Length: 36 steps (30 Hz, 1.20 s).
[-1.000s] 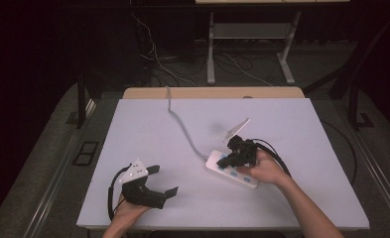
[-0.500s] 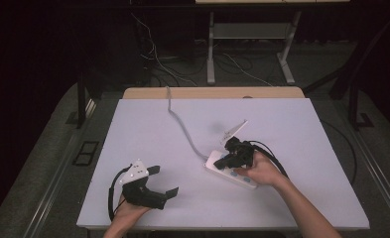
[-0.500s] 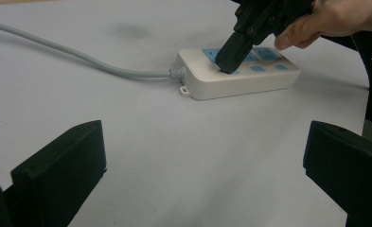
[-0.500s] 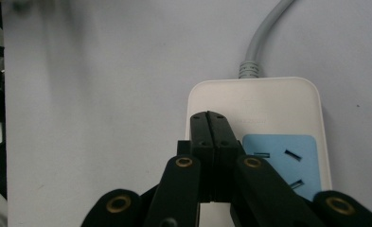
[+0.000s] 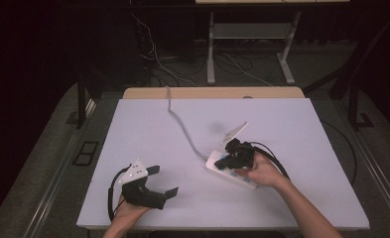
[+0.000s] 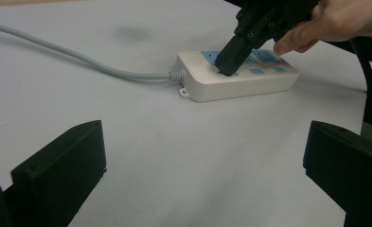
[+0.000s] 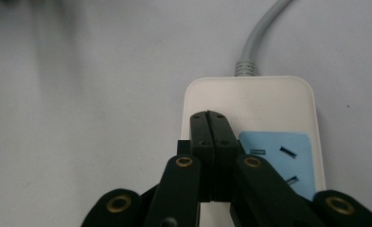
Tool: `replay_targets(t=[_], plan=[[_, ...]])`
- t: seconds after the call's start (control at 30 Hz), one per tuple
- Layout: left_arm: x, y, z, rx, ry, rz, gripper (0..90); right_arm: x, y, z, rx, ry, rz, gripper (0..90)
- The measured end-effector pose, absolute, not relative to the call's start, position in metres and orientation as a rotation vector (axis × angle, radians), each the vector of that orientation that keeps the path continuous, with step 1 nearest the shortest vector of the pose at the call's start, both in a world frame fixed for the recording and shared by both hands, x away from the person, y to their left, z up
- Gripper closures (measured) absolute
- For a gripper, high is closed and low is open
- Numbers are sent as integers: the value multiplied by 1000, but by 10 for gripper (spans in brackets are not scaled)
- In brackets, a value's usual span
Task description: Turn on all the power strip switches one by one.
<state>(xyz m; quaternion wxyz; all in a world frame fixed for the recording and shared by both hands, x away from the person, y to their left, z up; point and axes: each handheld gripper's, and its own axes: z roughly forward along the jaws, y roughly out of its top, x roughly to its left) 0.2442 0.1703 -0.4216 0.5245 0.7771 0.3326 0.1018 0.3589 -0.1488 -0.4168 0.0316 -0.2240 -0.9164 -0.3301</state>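
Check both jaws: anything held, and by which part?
Nothing is held. The right gripper has its jaws shut together, tips pressing down on the power strip near its cable end. The left gripper is open, with nothing between its jaws.

A white power strip with blue socket panels lies flat on the table's right half, its grey cord trailing toward the far edge.

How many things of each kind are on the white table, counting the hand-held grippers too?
White plastic power strip with blue socket panels: 1
Grey power cable of that strip: 1
Black two-jaw grippers, left with jaws open and right with jaws shut: 2
Total: 4
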Motion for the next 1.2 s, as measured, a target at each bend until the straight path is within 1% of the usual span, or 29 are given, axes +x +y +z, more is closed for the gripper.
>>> replay_targets(t=[0.57, 0.73, 0.83, 0.93, 1.07, 1.2], plan=[[247, 173, -423, 1853, 810, 238, 0, 361, -156, -416, -726, -2753, -1082, 896], [247, 172, -423, 1851, 807, 237, 0, 361, -165, -406, -770, -2748, -1129, 841], [247, 172, -423, 1850, 808, 236, 0, 360, -173, -399, -811, -2749, -1170, 766], [247, 172, -423, 1849, 810, 236, 0, 358, -182, -392, -862, -2754, -1208, 631], [246, 172, -422, 1845, 812, 237, 0, 354, -194, -385, -943, -2761, -1248, 412], [246, 172, -422, 1841, 813, 235, 0, 347, -206, -378, -1038, -2763, -1284, 168]])
